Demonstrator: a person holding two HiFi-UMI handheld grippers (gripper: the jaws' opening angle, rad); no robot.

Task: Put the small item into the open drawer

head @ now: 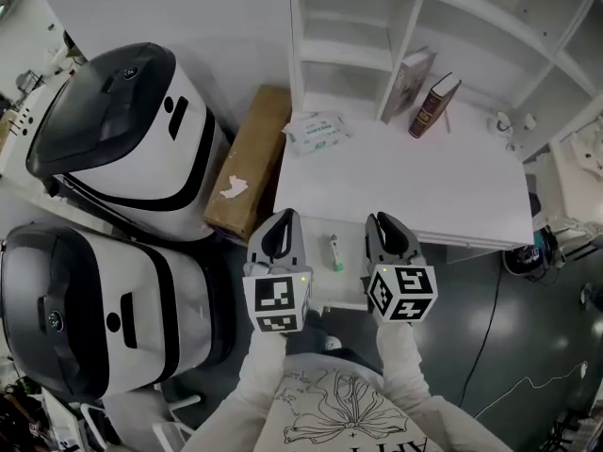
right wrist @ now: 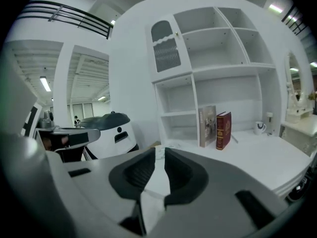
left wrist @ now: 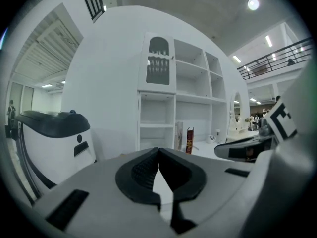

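Small item [head: 335, 251] in drawer [head: 321, 285], left tongs [head: 287, 217] pressed together, right tongs [head: 376, 219] slightly apart, flanking it

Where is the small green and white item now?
In the head view, the small item lies in the open drawer below the front edge of the desk, between the left gripper and the right gripper.

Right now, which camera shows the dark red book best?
The right gripper view: the dark red book stands large, spine visible. The head view shows it from above; the left gripper view shows it small and distant.
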